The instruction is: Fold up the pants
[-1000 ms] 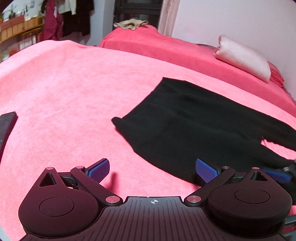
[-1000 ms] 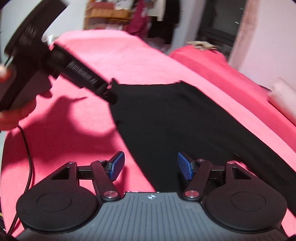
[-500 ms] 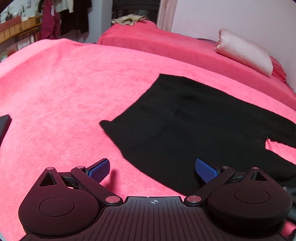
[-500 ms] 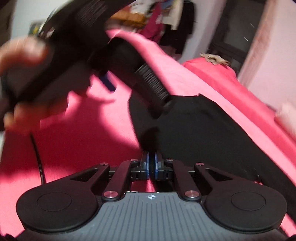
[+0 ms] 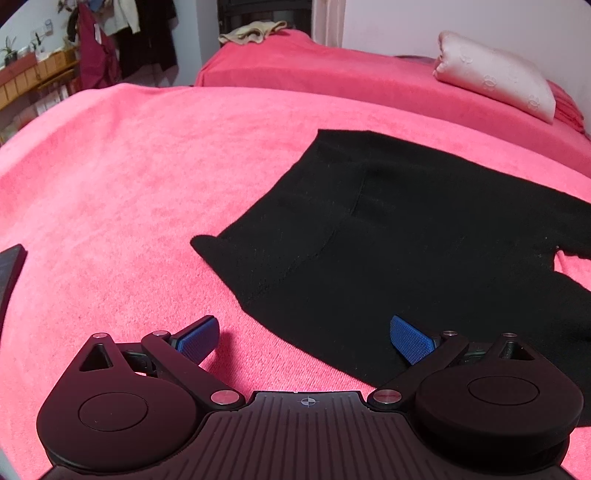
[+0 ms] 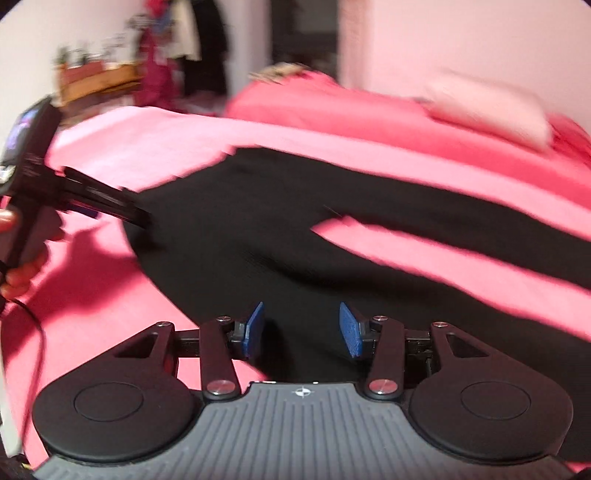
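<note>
Black pants [image 5: 406,236] lie spread flat on the pink bed cover [image 5: 129,184], waistband to the left, both legs running off to the right. In the right wrist view the pants [image 6: 258,236] show the split between the two legs. My left gripper [image 5: 303,338] is open and empty, low over the near edge of the pants at the waist corner. My right gripper [image 6: 301,328] is open and empty, just above the near leg's edge. The left gripper also shows in the right wrist view [image 6: 107,206] at the waistband's corner.
A pale pink pillow [image 5: 491,74] lies on a second red-covered bed [image 5: 332,74] behind. A beige cloth [image 5: 251,31] sits at that bed's far end. Shelves and hanging clothes [image 5: 122,40] stand at the back left. A dark flat object [image 5: 9,266] lies at the left edge.
My right gripper was shut half a second ago and has opened; it swung right, so the leg split is in view. My left gripper stayed open and shifted slightly at the waist corner.
</note>
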Tool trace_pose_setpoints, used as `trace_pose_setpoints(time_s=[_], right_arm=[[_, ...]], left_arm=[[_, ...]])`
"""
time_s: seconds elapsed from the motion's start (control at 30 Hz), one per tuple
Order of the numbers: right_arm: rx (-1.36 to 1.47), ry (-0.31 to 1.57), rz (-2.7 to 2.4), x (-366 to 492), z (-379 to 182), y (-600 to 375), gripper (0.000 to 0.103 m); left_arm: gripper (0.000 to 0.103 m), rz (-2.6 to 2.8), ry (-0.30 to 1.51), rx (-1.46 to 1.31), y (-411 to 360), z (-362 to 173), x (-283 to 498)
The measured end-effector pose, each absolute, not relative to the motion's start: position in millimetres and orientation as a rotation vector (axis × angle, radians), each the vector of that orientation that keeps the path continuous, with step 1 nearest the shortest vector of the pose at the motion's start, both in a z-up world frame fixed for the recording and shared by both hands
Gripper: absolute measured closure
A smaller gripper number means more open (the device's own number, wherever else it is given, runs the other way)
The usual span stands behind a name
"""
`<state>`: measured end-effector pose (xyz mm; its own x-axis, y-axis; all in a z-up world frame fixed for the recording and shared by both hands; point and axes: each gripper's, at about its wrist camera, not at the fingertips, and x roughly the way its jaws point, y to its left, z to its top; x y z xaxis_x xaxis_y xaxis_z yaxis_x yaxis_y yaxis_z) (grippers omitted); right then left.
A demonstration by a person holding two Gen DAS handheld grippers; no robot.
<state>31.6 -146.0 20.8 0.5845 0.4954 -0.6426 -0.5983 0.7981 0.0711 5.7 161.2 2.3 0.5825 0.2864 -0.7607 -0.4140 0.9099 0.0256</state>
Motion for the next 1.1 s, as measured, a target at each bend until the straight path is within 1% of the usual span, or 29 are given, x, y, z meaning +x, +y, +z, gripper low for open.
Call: trace_pose_setpoints(time_s=[0.07, 0.17, 0.2, 0.23, 0.27, 0.47, 0.6, 0.73, 0.93, 1.07, 1.1], right_arm=[[-0.144, 0.73, 0.573, 29.1, 12.7, -166.0, 0.052], [-0.063, 0.721, 0.528, 20.0, 13.9, -196.4, 0.051], [-0.041, 0.718, 0.506, 19.0, 16.1, -204.3, 0.045], [-0.022, 0.712, 0.479, 16.4, 18.8, -212.1, 0.034], [-0.007, 0.702, 0.453, 14.2, 21.1, -218.9, 0.032], [0.084, 0.661, 0.349, 11.7, 34.3, -259.9, 0.032], [0.173, 0.643, 0.28, 16.4, 36.4, -276.2, 0.032], [0.134, 0.653, 0.261, 22.7, 30.6, -262.9, 0.032], [0.117, 0.686, 0.251, 20.6, 23.7, -261.7, 0.032], [0.217, 0.695, 0.131, 19.3, 23.8, -300.3, 0.031], [0.265, 0.691, 0.088, 18.5, 24.2, -314.9, 0.029]], left_arm=[[0.0, 0.412, 0.862, -0.163, 162.1, 1.0, 6.5], [0.0, 0.416, 0.868, -0.163, 162.1, 0.1, 7.4], [0.0, 0.417, 0.871, -0.162, 161.8, 0.0, 7.5], [0.0, 0.419, 0.871, -0.161, 161.2, 0.4, 7.3], [0.0, 0.421, 0.87, -0.159, 160.6, 1.1, 6.9], [0.0, 0.414, 0.867, -0.158, 156.6, 7.5, 1.5], [0.0, 0.366, 0.865, -0.213, 150.8, 13.3, -5.6], [0.0, 0.299, 0.86, -0.2, 130.3, 17.3, -4.3], [0.0, 0.293, 0.92, -0.155, 122.6, -2.0, 1.8], [0.0, 0.294, 0.913, -0.165, 127.2, -6.3, -1.2], [0.0, 0.298, 0.913, -0.163, 126.6, -6.5, -0.6]])
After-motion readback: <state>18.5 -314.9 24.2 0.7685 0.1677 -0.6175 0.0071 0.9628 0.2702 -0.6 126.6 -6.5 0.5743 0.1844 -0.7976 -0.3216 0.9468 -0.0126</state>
